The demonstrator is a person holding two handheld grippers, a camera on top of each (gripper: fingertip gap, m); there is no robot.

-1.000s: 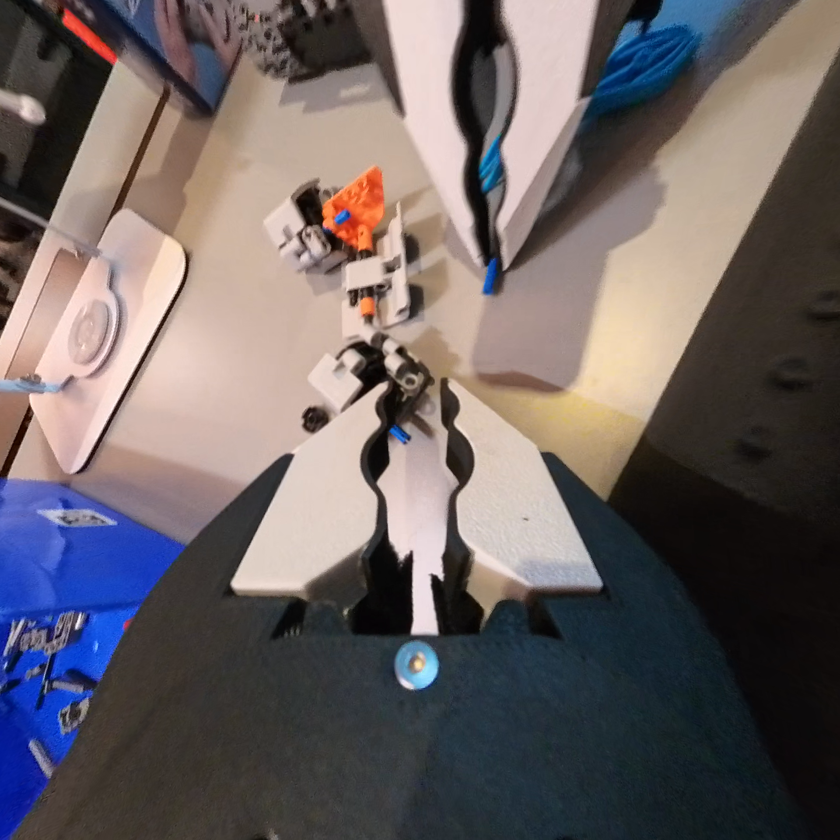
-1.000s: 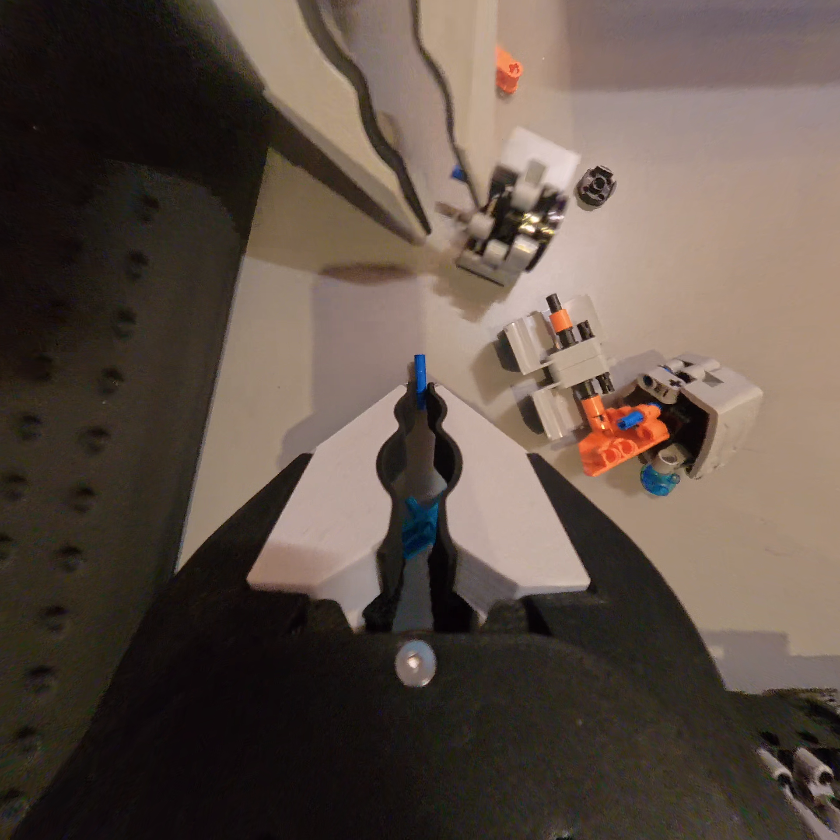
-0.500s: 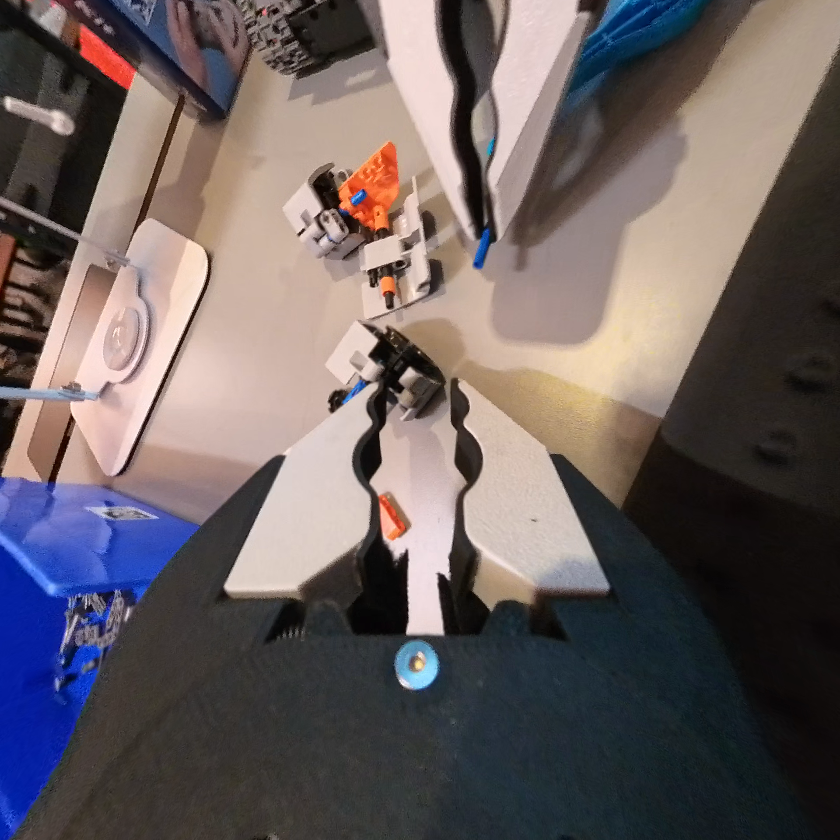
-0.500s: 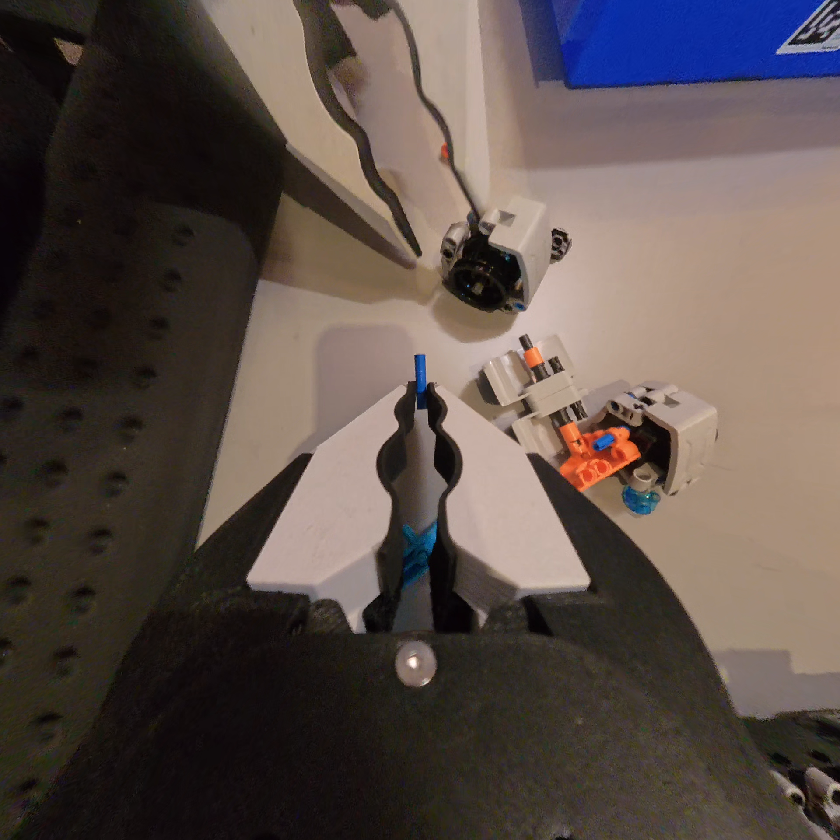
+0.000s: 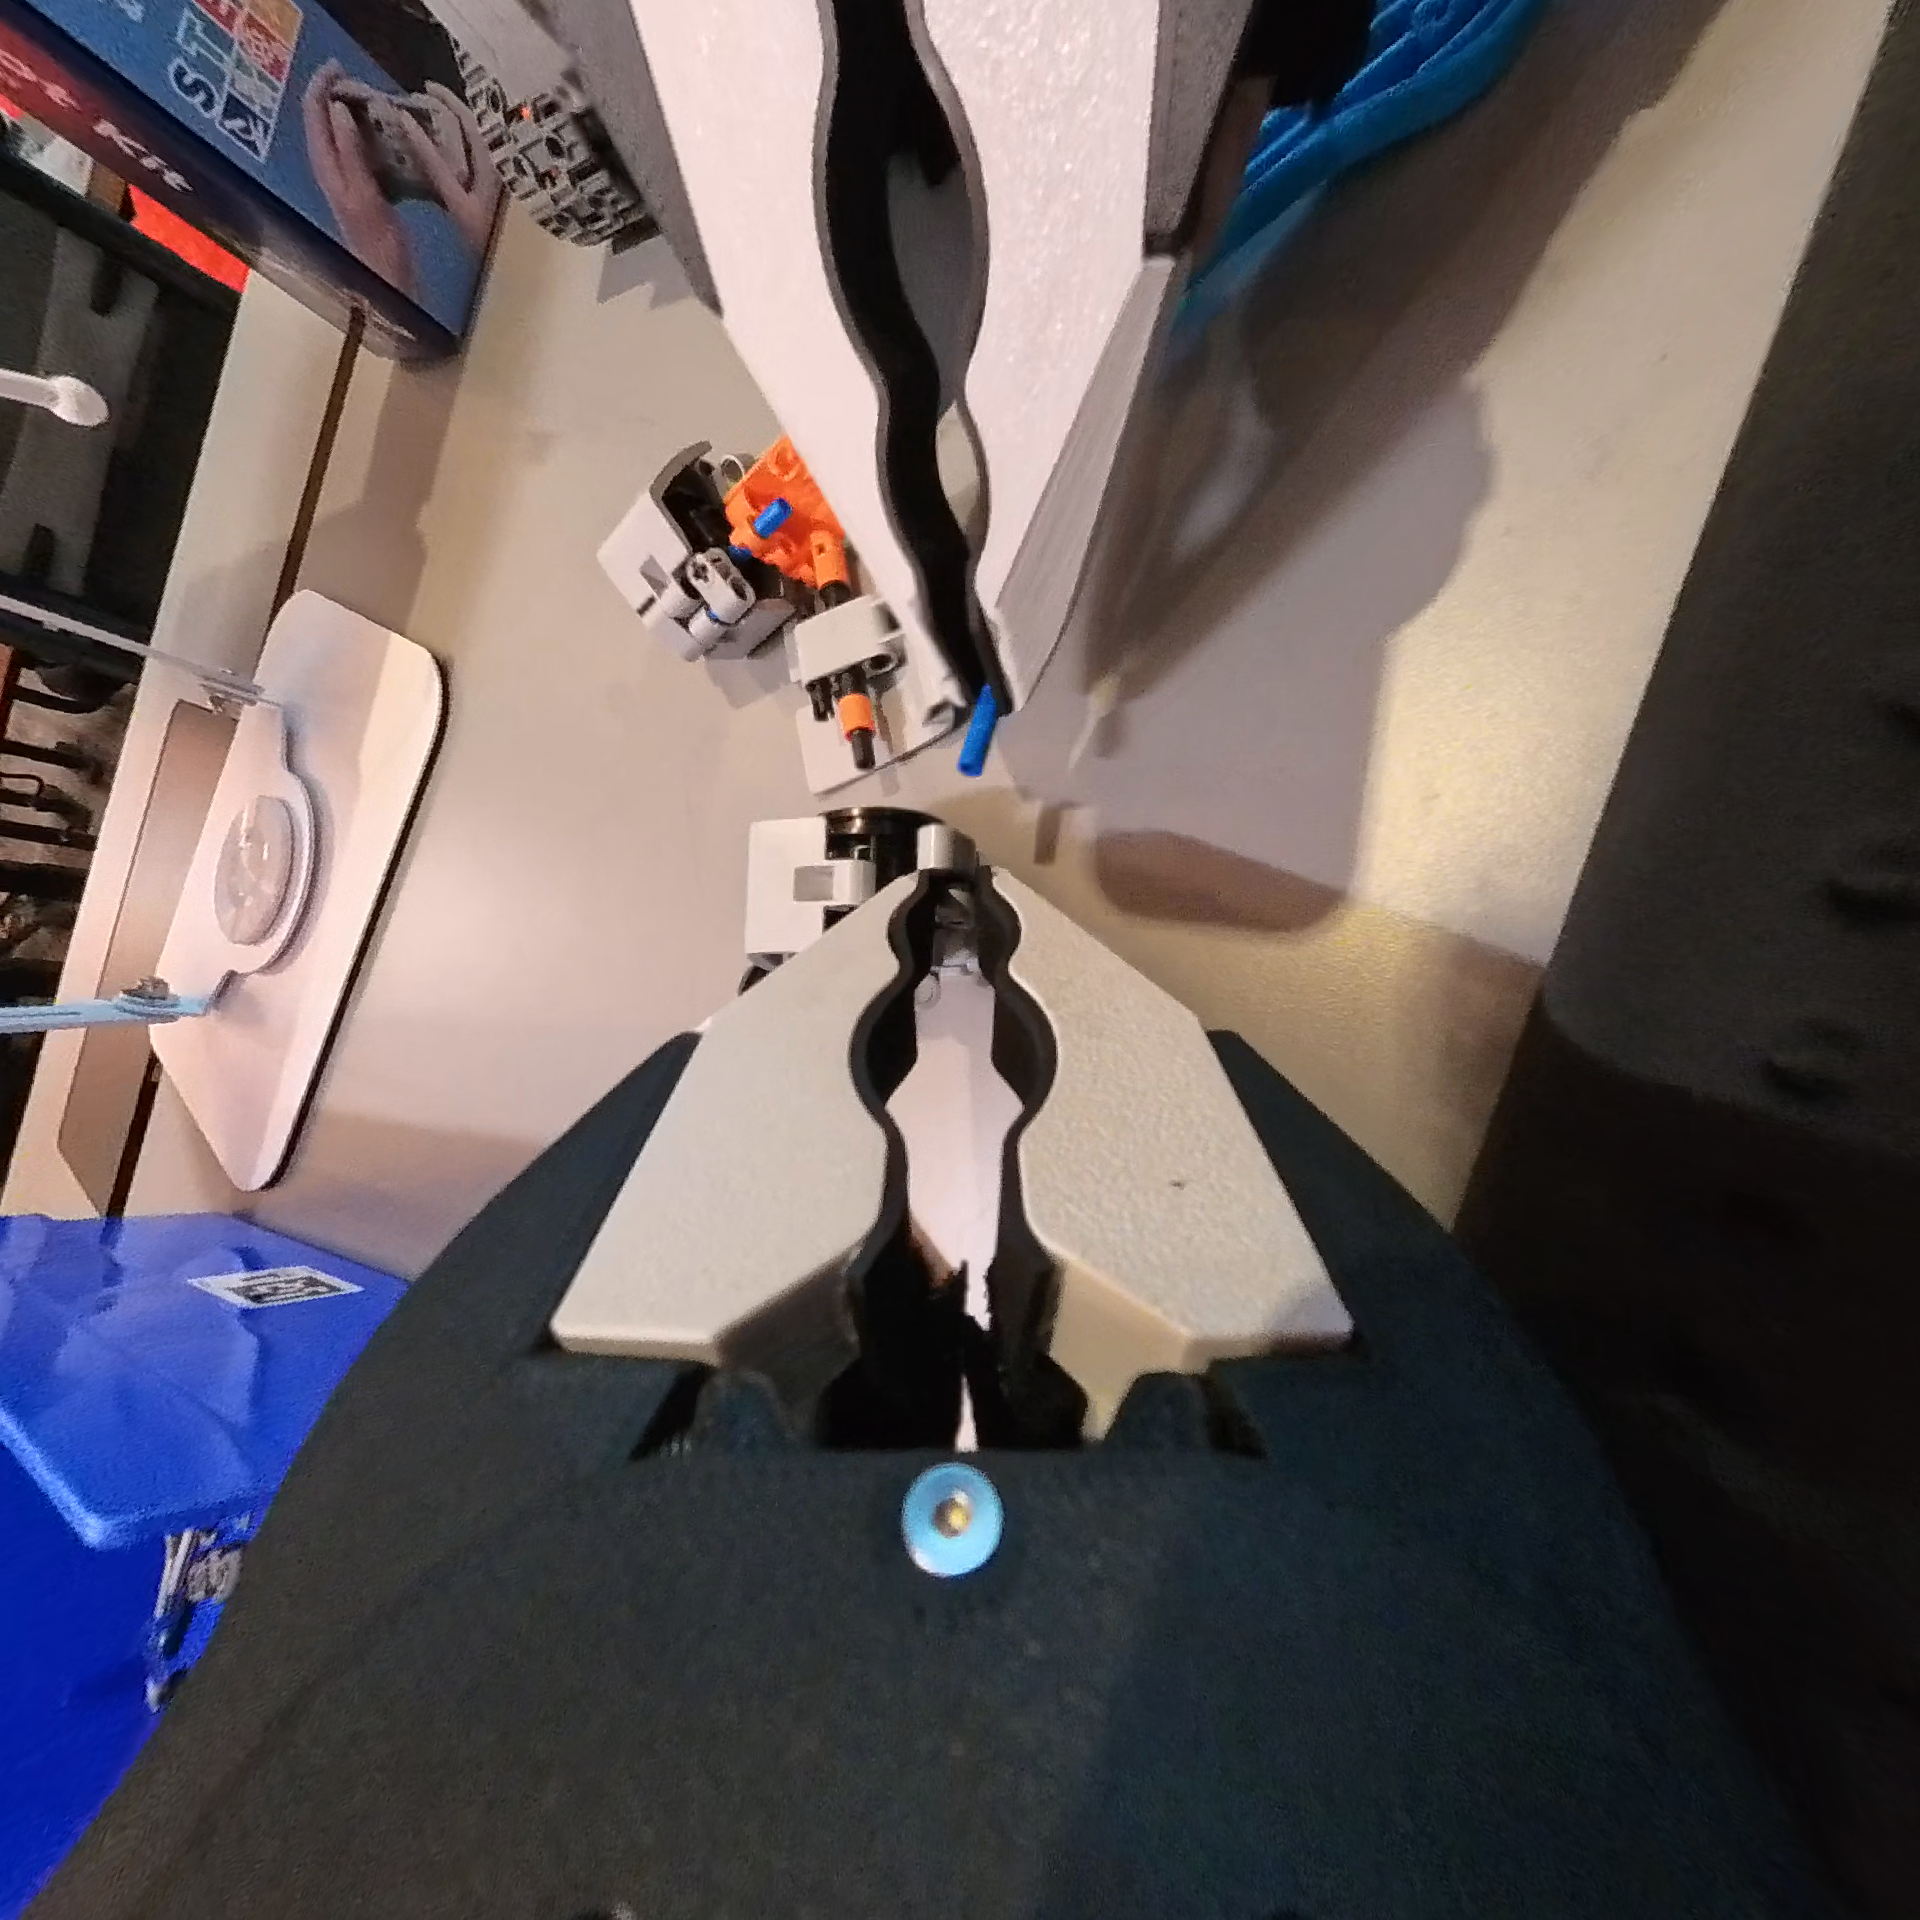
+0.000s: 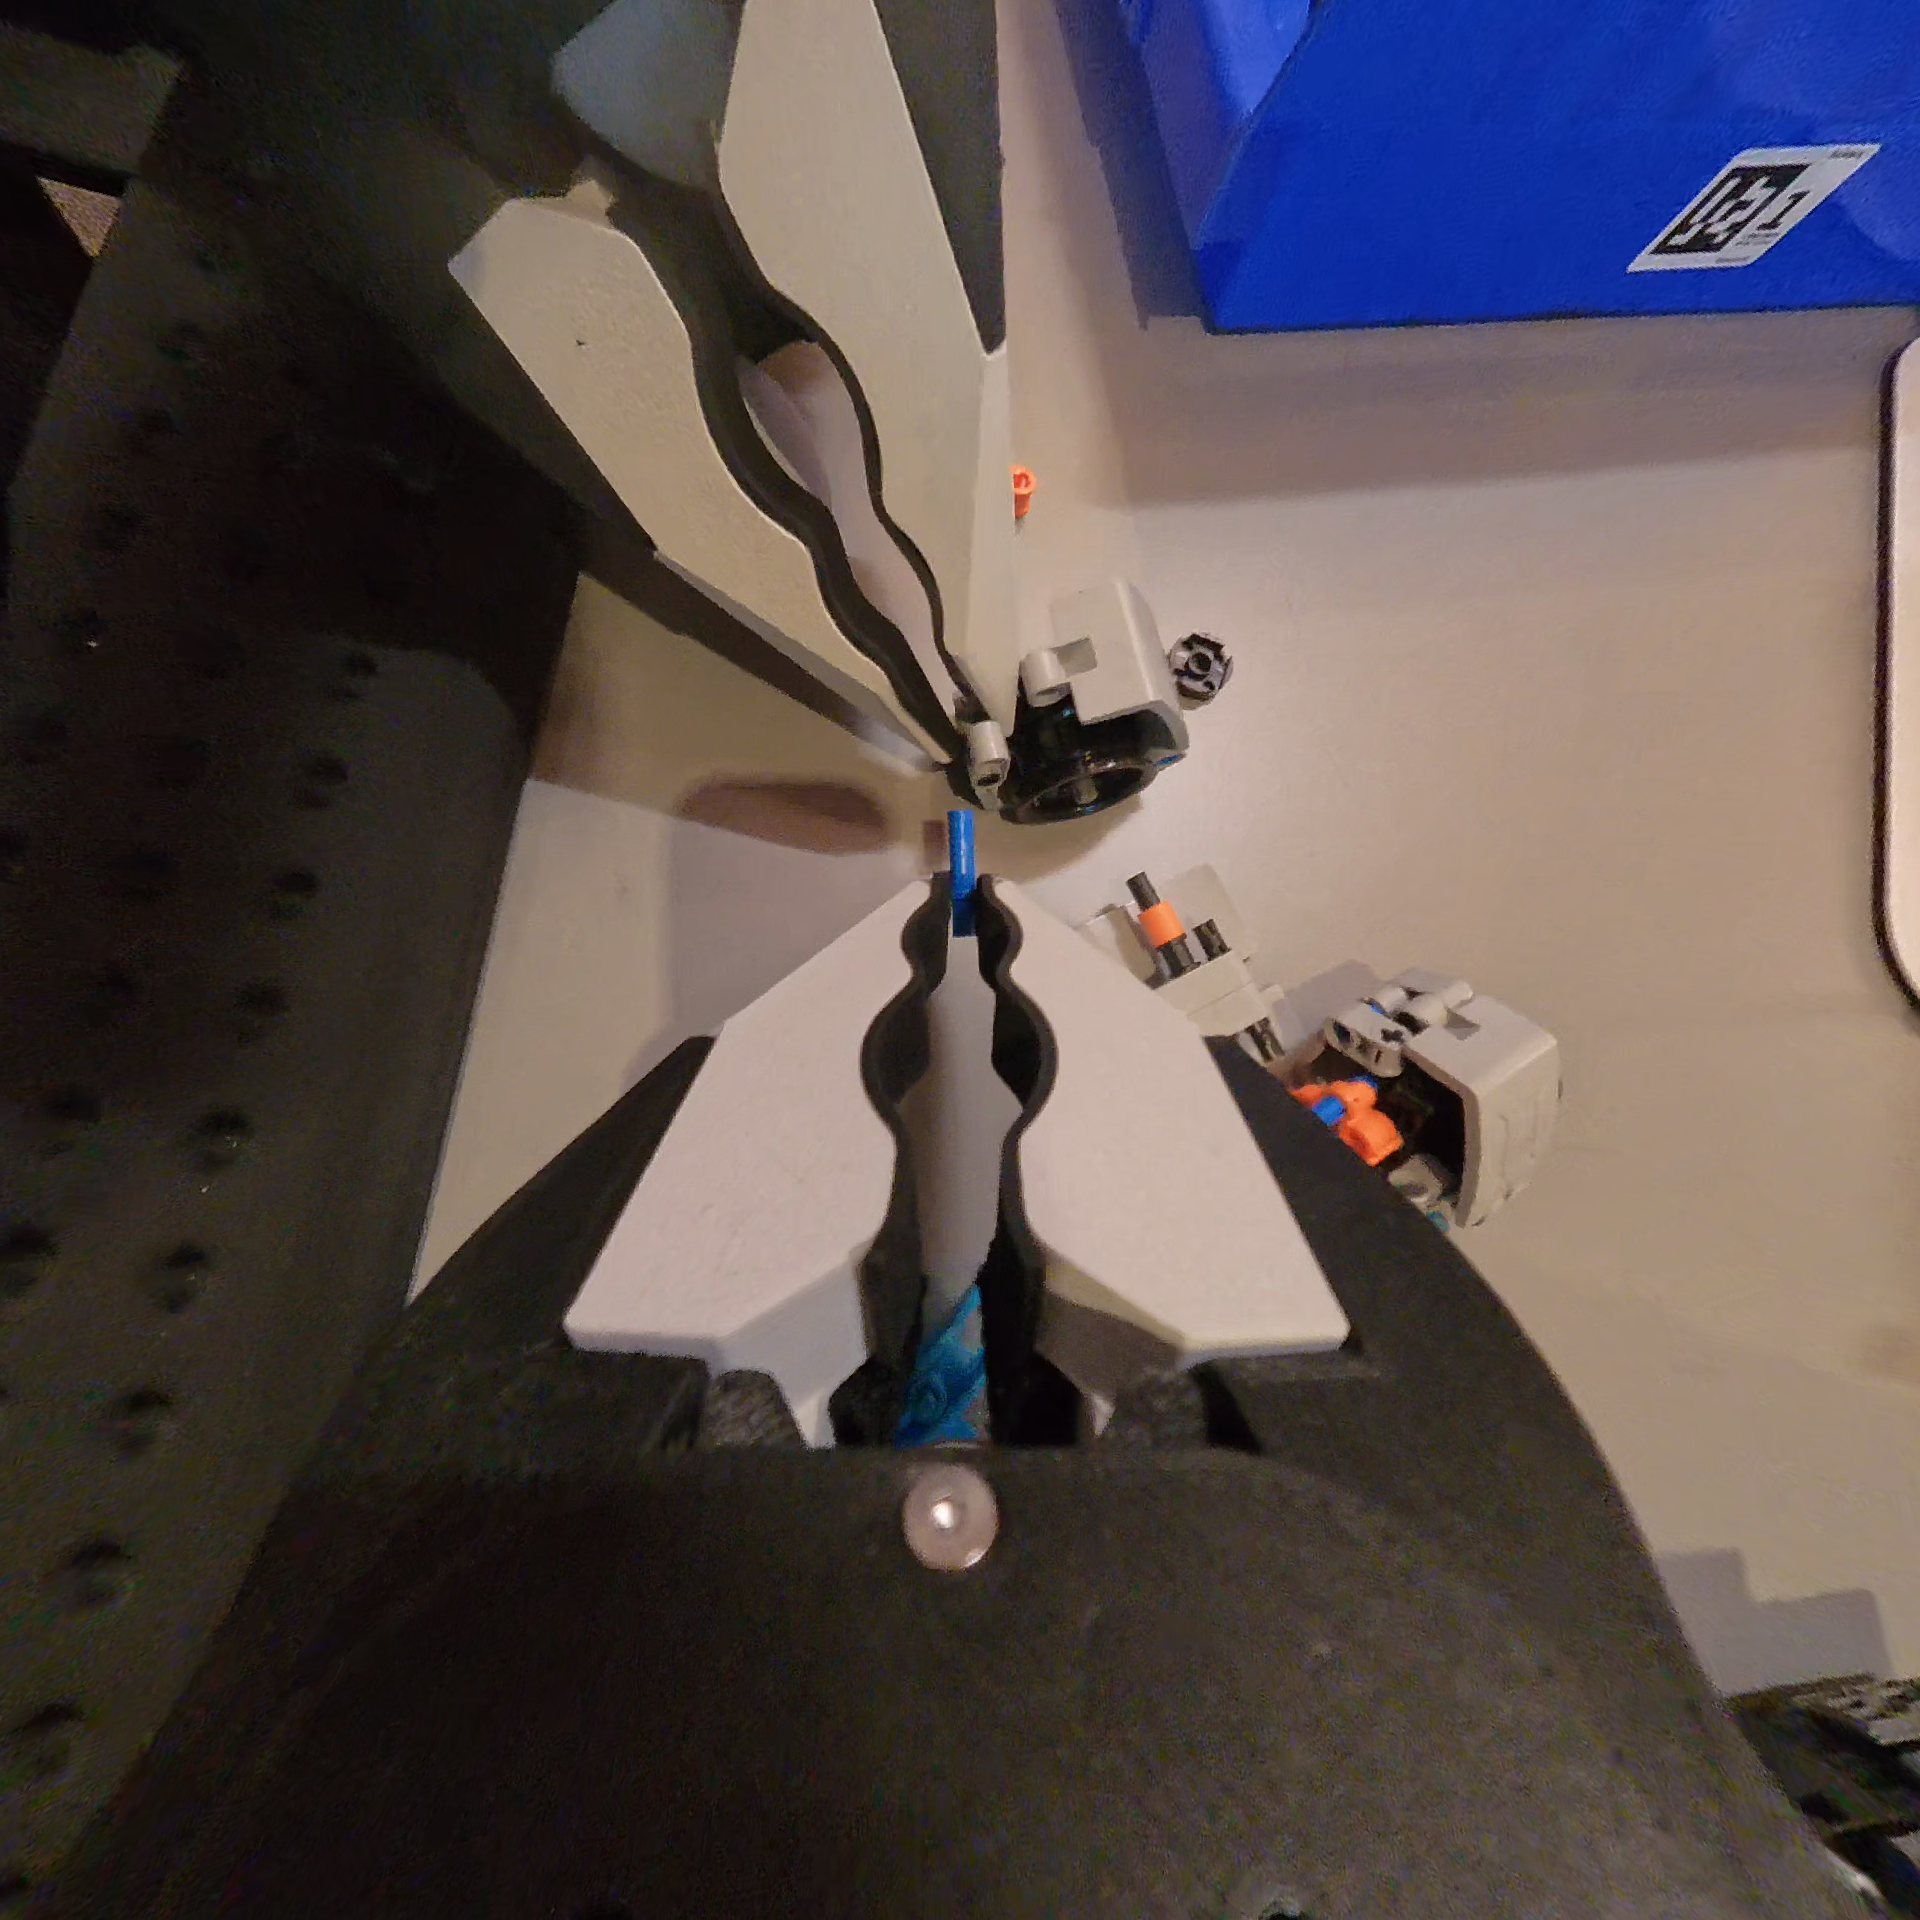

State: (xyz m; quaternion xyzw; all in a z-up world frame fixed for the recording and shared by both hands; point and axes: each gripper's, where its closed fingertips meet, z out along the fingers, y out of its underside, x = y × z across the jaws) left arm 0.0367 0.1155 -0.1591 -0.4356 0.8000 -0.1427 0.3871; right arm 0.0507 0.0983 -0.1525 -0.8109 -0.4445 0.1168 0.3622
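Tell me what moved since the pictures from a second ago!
The left tongs have closed on the grey-and-black plastic brick block and turned it, so its black round side now faces the blue pin. The right tongs brought the small blue plastic pin much closer to it. The right tongs still pinch the pin, and the grey-and-orange brick assembly stays on the table.

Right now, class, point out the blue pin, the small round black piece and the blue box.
blue pin (image 6: 961,844): right wrist view, on its free shaft.
small round black piece (image 6: 1202,662): right wrist view, on its centre.
blue box (image 6: 1455,156): right wrist view, on its side wall.
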